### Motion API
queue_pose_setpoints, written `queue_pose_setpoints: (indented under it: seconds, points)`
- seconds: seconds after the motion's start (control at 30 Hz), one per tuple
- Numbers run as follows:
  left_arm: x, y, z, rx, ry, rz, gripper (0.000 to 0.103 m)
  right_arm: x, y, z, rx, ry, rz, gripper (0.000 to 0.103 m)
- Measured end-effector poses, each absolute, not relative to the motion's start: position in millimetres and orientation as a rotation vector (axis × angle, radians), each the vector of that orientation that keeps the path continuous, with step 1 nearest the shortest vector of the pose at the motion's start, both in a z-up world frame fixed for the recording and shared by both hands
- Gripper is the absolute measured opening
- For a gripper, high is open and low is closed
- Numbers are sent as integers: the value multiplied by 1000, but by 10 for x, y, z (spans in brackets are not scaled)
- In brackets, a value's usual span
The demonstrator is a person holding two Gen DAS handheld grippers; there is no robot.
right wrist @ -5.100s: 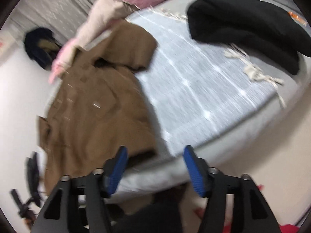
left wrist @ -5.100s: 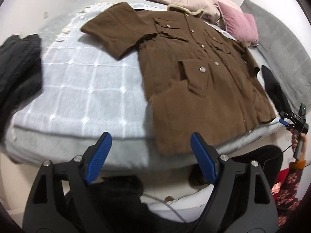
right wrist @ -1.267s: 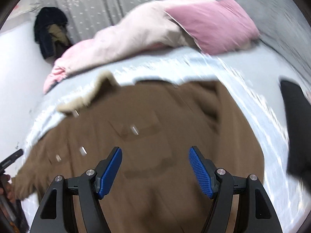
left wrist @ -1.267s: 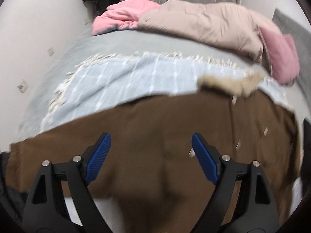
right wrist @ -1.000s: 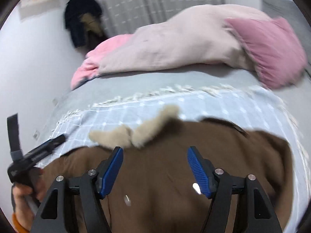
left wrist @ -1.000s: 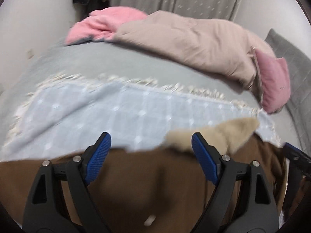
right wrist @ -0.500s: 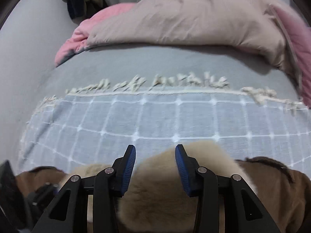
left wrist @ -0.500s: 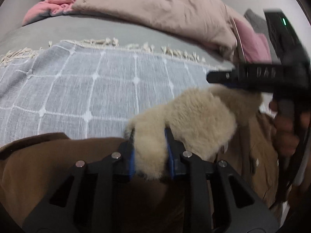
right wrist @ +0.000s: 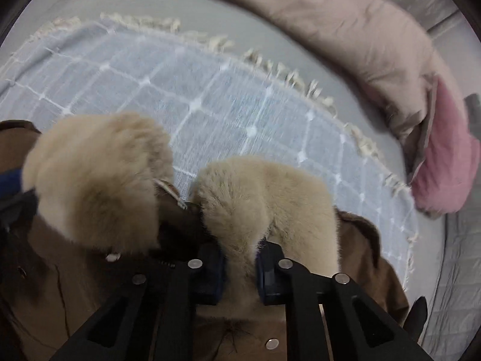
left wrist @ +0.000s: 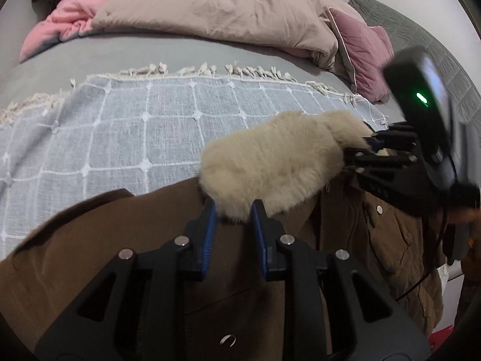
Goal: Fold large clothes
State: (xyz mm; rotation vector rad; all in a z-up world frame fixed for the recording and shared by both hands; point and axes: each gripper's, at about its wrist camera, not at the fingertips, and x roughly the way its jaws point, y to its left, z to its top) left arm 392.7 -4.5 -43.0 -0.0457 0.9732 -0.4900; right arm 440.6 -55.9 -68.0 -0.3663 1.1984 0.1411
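On the bed's checked blanket [left wrist: 126, 126], each hand-held gripper, left [left wrist: 232, 210] and right [right wrist: 240, 248], clamps only the jacket's [left wrist: 120, 240] fluffy collar [left wrist: 270, 165], so the pile could slip free under the garment's weight.

The jacket [left wrist: 90, 255] is brown, with a cream fleece collar [left wrist: 270, 165] and silver snap buttons [left wrist: 380, 209]; the throw blanket [left wrist: 120, 135] is pale blue, gridded in white, fringed in cream; the bedsheet [left wrist: 150, 51] is plain grey; the duvet [left wrist: 225, 12] is beige; the pillow [left wrist: 363, 60] is dusty pink; the gripper pads [left wrist: 210, 234] are blue on black frames.
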Motion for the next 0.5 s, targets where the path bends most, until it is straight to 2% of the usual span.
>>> queue_pose_setpoints:
  seconds: [0.1, 0.17, 0.2, 0.23, 0.3, 0.5]
  points:
    - [3850, 34, -228, -46, 912, -474, 26, 3927, -700, -383, -335, 944, 111, 13]
    - [3770, 166, -47, -76, 848, -460, 30, 3625, -893, -206, -226, 804, 89, 12]
    - [3743, 213, 6, -89, 825, -457, 40, 3435, -1029, -146, -152, 739, 81, 12]
    - [3721, 262, 53, -103, 798, -463, 55, 3288, -1165, -150, -73, 712, 75, 12]
    - [3716, 300, 68, -139, 747, -522, 71, 3177, -1264, -272, -13, 734, 74, 12]
    - [4045, -53, -512, -191, 936, -709, 73, 3077, -1222, -743, -29, 855, 112, 14]
